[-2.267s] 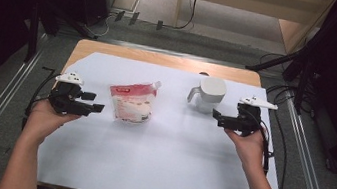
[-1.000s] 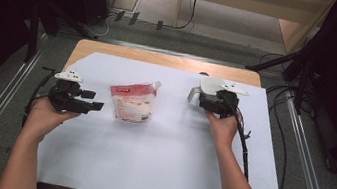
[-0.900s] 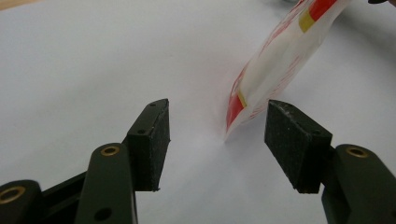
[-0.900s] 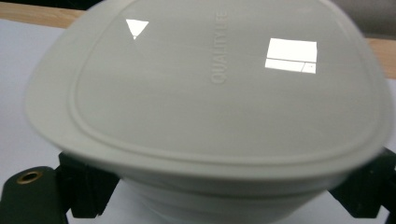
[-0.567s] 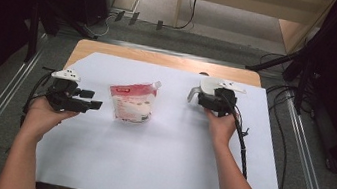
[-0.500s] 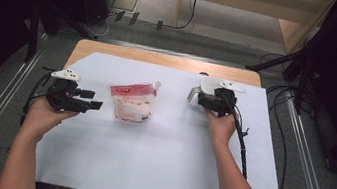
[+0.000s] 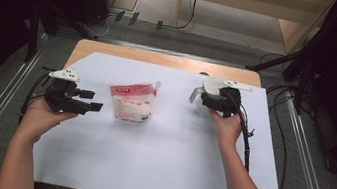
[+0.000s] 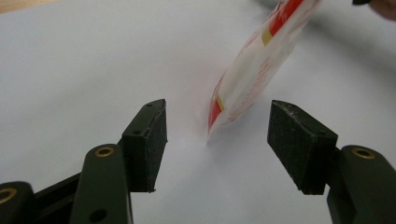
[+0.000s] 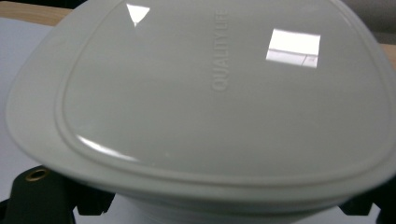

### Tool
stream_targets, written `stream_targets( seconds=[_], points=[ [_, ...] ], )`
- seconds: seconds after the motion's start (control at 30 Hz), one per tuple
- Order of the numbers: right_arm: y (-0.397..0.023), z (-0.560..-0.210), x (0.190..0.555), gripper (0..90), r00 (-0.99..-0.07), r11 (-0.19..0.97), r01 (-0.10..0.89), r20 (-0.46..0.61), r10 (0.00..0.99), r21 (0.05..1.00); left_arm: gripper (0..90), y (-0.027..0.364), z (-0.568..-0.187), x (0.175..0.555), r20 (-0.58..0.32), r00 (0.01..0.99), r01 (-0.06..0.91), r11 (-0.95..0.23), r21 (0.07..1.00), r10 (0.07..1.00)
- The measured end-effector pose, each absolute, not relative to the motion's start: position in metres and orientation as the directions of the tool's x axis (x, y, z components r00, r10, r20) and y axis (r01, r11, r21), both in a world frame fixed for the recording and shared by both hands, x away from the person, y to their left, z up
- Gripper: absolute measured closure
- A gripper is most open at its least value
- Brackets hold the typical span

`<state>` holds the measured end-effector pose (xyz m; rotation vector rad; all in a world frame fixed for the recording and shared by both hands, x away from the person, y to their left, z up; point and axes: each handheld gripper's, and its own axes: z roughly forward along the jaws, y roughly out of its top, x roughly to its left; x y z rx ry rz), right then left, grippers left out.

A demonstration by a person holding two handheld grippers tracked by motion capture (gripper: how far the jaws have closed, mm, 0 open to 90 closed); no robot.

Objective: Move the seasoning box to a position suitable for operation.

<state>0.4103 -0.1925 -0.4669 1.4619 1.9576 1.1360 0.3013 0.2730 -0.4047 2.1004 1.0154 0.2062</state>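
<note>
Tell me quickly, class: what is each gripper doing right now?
Left gripper: open, holding nothing, pointed at the red-and-white pouch.
Right gripper: at the white lidded container; open or shut cannot be told.

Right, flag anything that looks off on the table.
Nothing spilled or damaged. The red-and-white pouch lies flat, slightly askew, on the white sheet. The lidded white jug stands upright, its lid seated, with the right tongs up against it.
</note>
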Motion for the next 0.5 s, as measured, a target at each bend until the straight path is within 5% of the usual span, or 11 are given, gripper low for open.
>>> stream_targets(
  seconds=[0.5],
  points=[
    [-0.202,-0.44,0.367,14.0,-0.495,0.189,0.541,0.129,0.859,0.82,42.1,0.259,-0.411,0.265,-0.226,0.74,0.595,-0.461,0.658,0.633]
  ],
)
